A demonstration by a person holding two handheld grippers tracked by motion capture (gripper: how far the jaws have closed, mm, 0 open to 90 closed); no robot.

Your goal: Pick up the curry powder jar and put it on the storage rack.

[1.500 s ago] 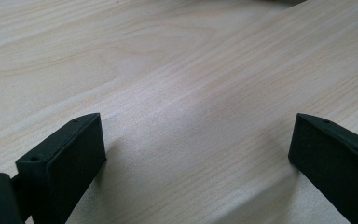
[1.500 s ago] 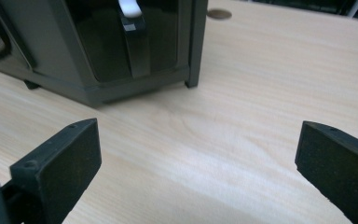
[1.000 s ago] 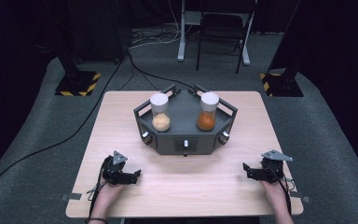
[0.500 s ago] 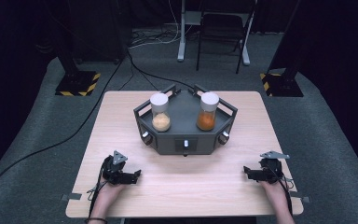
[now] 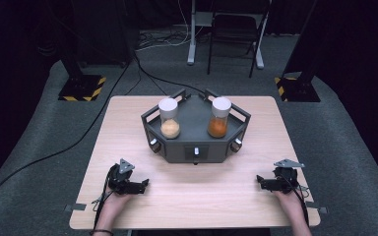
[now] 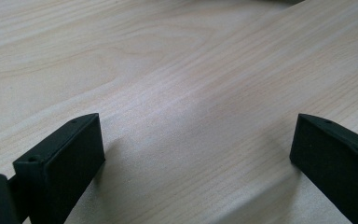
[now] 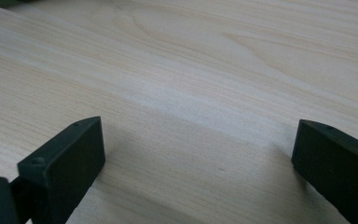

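Observation:
A dark grey six-sided stand point(image 5: 195, 140) sits mid-table with two white-lidded clear jars in it. The left jar point(image 5: 169, 119) holds pale tan powder and the right jar point(image 5: 219, 119) holds orange powder. My left gripper point(image 5: 144, 184) rests on the wood near the front left, well short of the stand. It is open, and bare table lies between its jaws point(image 6: 198, 135). At the front right, my right gripper point(image 5: 260, 181) points inward. Its jaws have just been opening and stand wide over bare wood point(image 7: 198, 140), with nothing between them.
The light wooden table point(image 5: 128, 128) has its front edge just behind both hands. Dark carpet surrounds it. Beyond the far edge are a chair point(image 5: 234, 34), stand bases with yellow-black tape point(image 5: 81, 87) and a cable point(image 5: 54, 152) on the floor.
My right gripper has shifted very slightly to the left. The left gripper, the stand and the jars are where they were.

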